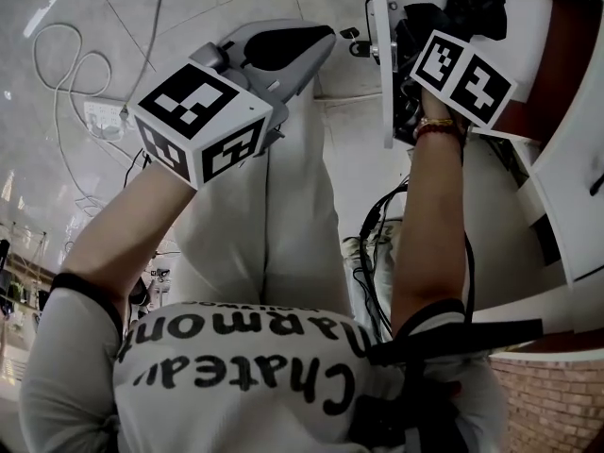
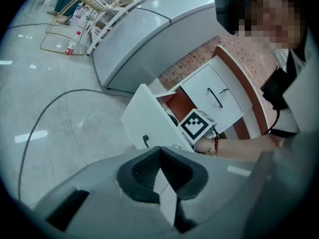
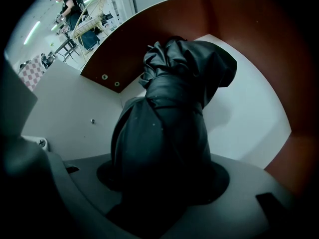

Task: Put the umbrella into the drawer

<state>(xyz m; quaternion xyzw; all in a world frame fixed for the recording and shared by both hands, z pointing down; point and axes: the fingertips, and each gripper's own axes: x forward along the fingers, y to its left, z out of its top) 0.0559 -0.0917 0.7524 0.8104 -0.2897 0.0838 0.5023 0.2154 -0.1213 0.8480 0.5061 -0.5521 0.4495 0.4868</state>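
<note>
- Umbrella (image 3: 169,113) is a black folded one, down inside the biggest thing in view, a white cabinet (image 2: 222,91) with red-brown edges
- drawer (image 3: 249,123) of that cabinet is pulled out; its bottom is white and its side walls red-brown, and the umbrella's far end reaches toward a back corner of it; whether it touches the bottom I cannot tell
- umbrella as a load, by my reckoning: light, a loose bundle of thin cloth over stiff ribs and a shaft, so soft outside and firm at the core; the cloth looks smooth and would likely slide under a pad, and the free folds at the far end will flop
- best hold, I judge, is round the thick middle of the bundle, close to where a band (image 3: 167,96) seems to cinch the folds, squeezing until the core is felt; a pinch on loose cloth alone could let it slip out
- right claw (image 3: 160,183) points down into the drawer with its jaws spread wide round the near part of the bundle, which fills the gap between them, so it has the umbrella in its grip
- left claw (image 2: 159,164) is held up outside the cabinet, well apart from the drawer, its two pads pressed together with nothing between them
</note>
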